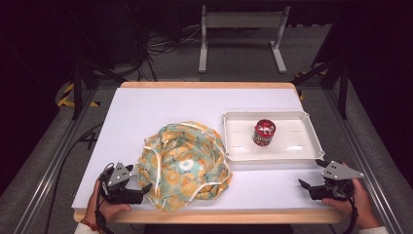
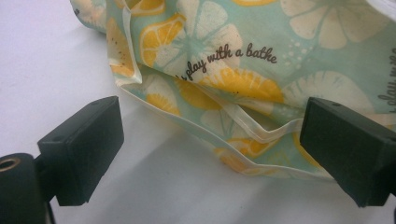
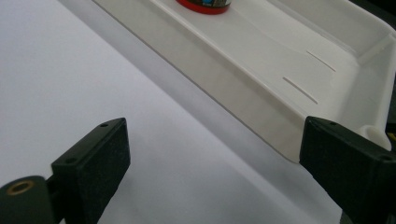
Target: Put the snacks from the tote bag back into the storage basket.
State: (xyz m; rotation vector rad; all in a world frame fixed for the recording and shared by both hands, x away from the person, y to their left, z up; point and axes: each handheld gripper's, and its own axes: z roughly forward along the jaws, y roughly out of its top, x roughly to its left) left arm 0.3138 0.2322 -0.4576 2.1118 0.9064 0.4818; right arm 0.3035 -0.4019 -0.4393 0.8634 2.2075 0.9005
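The crumpled teal cloth with yellow citrus slices and white flowers, printed "play with a bathe", lies at lower centre of the white counter. A red can stands in the white tray to the right. The left gripper at the cloth's hem and the right gripper near the tray both have fingers apart.

printed cloth bag, glossy plastic tray
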